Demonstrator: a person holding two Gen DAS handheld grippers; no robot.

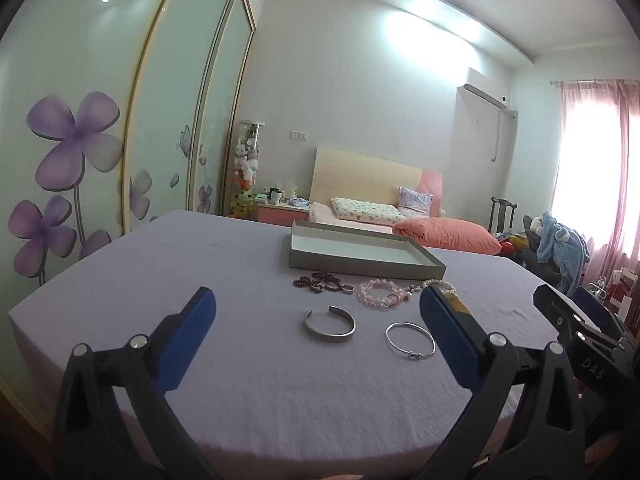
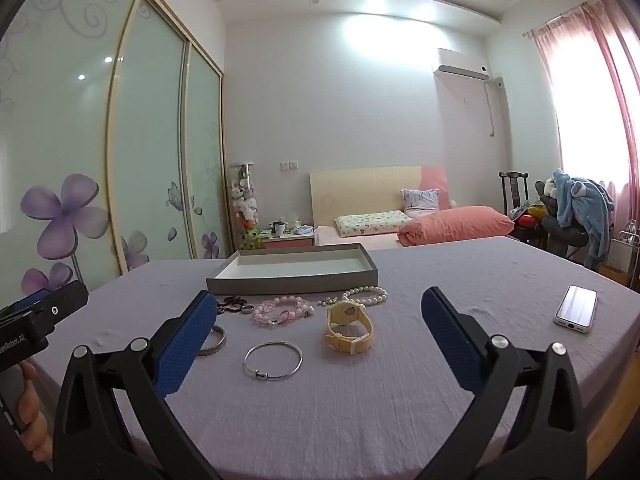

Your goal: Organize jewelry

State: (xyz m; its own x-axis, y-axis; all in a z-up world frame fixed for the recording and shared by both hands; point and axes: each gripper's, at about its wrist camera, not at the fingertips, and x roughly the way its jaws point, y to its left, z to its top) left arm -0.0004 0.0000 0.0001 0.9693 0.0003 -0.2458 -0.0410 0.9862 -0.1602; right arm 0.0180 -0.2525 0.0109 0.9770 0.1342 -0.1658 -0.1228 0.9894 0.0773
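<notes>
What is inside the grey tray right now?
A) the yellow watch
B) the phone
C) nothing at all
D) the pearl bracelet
C: the tray shows only its bare white floor, while the watch, the pearl bracelet and the phone all lie on the purple cloth outside it.

Bare cloth (image 2: 320, 420) before the bangle (image 2: 273, 360) lies open.
</notes>
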